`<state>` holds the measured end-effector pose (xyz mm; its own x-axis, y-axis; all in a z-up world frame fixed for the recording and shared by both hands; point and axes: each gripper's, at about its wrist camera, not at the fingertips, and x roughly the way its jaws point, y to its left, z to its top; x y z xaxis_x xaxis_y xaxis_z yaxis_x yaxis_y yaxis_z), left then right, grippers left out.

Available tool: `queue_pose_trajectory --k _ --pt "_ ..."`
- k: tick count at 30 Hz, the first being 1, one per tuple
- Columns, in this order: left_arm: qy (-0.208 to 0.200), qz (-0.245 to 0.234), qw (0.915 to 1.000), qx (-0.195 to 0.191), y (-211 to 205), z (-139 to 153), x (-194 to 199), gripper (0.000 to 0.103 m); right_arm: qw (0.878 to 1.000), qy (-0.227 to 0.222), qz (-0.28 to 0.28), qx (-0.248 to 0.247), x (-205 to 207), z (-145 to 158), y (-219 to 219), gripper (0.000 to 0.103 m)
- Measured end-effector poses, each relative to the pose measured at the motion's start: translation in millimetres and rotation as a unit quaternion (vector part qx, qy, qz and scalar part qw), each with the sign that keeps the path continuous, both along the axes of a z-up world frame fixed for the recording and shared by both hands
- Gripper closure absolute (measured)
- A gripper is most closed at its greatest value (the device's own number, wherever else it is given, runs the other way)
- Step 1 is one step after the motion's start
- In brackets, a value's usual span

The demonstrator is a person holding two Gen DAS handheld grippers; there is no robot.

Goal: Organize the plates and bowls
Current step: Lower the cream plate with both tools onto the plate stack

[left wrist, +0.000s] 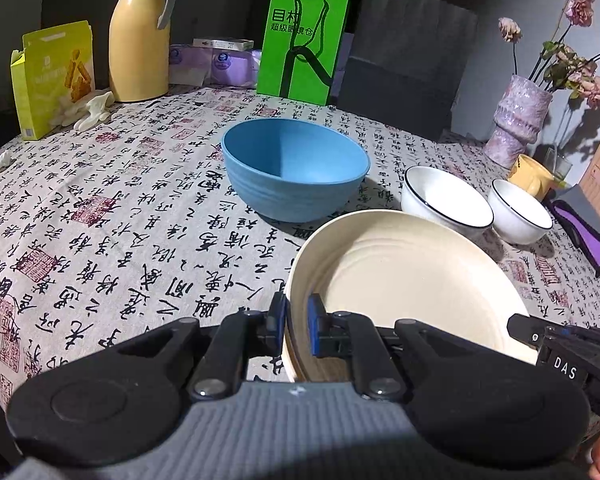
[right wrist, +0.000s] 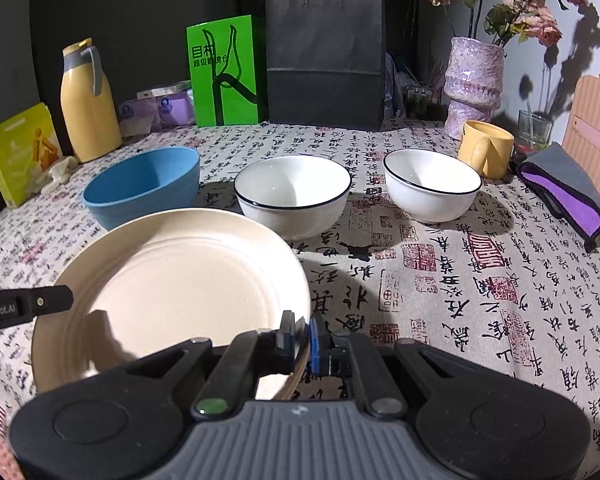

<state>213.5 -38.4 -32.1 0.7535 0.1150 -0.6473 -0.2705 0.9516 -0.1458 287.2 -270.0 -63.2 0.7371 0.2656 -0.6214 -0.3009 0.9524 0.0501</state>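
Four bowls point(right wrist: 292, 196) (one blue) crowd the calligraphy-print tablecloth point(right wrist: 480, 280).

Dark wall point(right wrist: 140, 8) behind, table point(right wrist: 500, 280) under calligraphy-print cloth

My left tool point(left wrist: 296, 322) and right tool point(right wrist: 300, 334) are black linkages with blue pads, silver screws, ribbed grey housings; white lettering marks each side.
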Motion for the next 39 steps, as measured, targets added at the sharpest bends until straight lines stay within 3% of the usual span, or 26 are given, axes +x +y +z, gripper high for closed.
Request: queue_pose_trajectory --k 22,39 --pt "-0.007 0.002 0.9991 0.041 -8.6 -10.5 0.3 0.092 0.998 -0.032 0.000 -0.053 -7.4 -11.3 15.7 0.094" --pt "-0.008 -0.002 0.9969 0.079 -16.6 -17.8 0.6 0.092 0.997 -0.046 0.003 -0.065 -11.0 -13.2 17.4 0.094"
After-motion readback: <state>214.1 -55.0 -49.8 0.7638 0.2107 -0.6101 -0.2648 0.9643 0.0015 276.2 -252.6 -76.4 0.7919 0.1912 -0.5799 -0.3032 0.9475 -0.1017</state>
